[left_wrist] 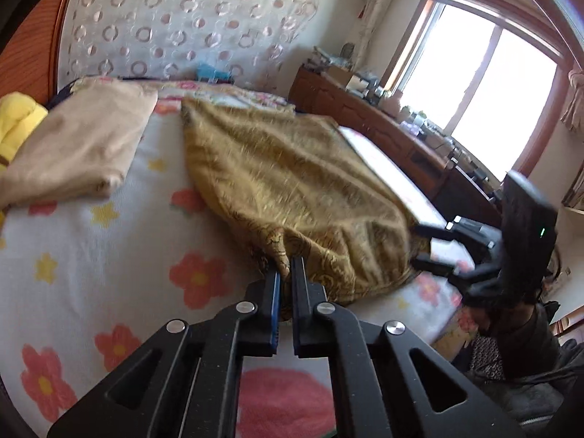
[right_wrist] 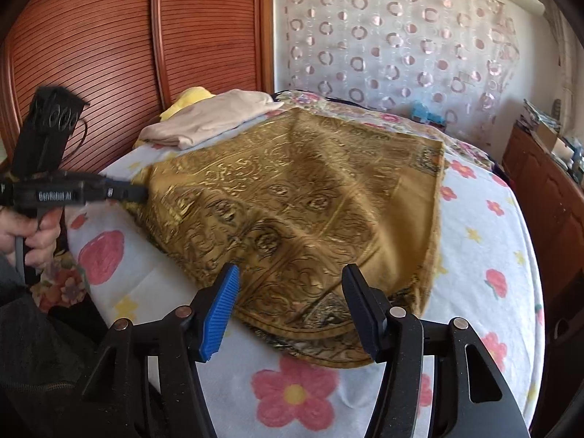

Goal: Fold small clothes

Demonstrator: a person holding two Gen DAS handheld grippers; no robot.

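A gold patterned cloth (left_wrist: pixel 292 182) lies spread on the flowered bed sheet (left_wrist: pixel 91 255). My left gripper (left_wrist: pixel 285 272) is shut on a bunched fold at the cloth's near edge. In the right wrist view the left gripper (right_wrist: pixel 140 193) bites the gold cloth (right_wrist: pixel 310 200) at its left edge, and a person's hand (right_wrist: pixel 33 233) holds its handle. My right gripper (right_wrist: pixel 292 277) stands open over the cloth's near corner, its blue pads apart and not pressing on the fabric. From the left wrist view, the right gripper (left_wrist: pixel 419 246) sits at the cloth's right edge.
A folded beige garment (left_wrist: pixel 80 146) and a yellow item (left_wrist: pixel 18 120) lie at the bed's far left. A slatted wooden wardrobe (right_wrist: pixel 109 36) stands behind. A cluttered wooden dresser (left_wrist: pixel 383 120) runs under the window, past the bed's right edge.
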